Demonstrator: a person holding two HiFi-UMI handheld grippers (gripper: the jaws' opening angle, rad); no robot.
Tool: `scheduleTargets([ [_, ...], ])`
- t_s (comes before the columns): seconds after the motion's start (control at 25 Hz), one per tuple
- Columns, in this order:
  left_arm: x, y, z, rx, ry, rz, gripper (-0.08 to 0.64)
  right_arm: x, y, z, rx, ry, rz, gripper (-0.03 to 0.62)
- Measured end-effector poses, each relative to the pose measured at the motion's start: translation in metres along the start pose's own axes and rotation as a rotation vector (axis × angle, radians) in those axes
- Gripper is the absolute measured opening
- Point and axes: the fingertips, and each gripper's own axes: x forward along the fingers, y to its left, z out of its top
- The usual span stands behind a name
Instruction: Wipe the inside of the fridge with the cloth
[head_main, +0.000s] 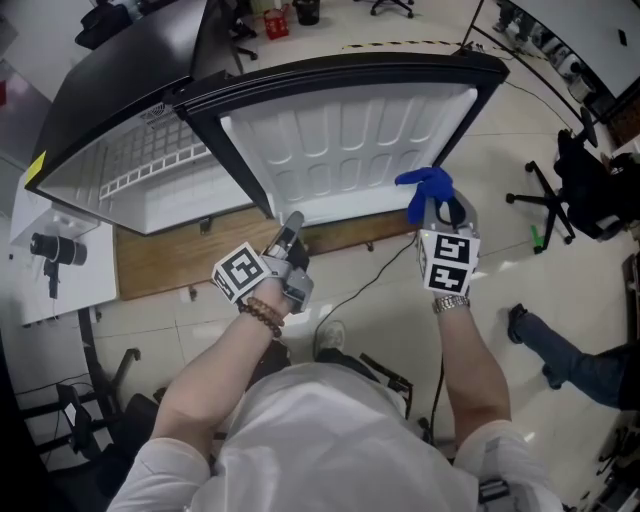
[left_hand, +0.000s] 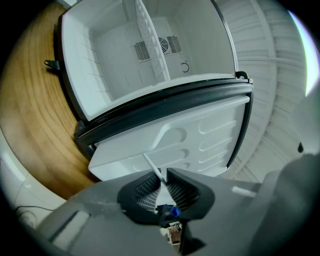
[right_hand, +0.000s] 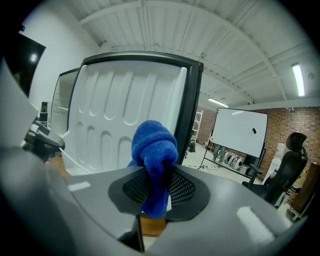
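The small fridge (head_main: 120, 150) stands with its door swung wide. The door's ribbed white inner liner (head_main: 350, 150) faces me. The left gripper view looks into the white fridge compartment (left_hand: 115, 55) past the door liner (left_hand: 190, 140). My left gripper (head_main: 293, 222) is at the door's lower edge, its jaws (left_hand: 161, 181) almost together with a thin white strip (left_hand: 152, 167) running out between them. My right gripper (head_main: 440, 205) is shut on a bunched blue cloth (head_main: 424, 186), held just in front of the door's lower right corner. The cloth (right_hand: 154, 147) sticks up from the jaws (right_hand: 157, 182) before the liner (right_hand: 115, 115).
The fridge sits on a wooden board (head_main: 160, 260). A camera (head_main: 55, 248) lies on a white table at the left. A black cable (head_main: 375, 270) crosses the floor. An office chair (head_main: 545, 200) and a person's legs (head_main: 570, 360) are at the right.
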Motion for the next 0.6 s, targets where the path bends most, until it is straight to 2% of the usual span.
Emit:
scheduleTargets([
  [0.24, 0.002, 0.029, -0.009, -0.029, -0.008, 0.079, 0.031, -0.014, 0.028, 0.015, -0.016, -0.038, 0.070, 0.071],
  [0.6, 0.016, 0.053, -0.005, -0.016, -0.025, 0.168, 0.044, -0.021, 0.094, 0.020, -0.028, -0.037, 0.212, 0.071],
])
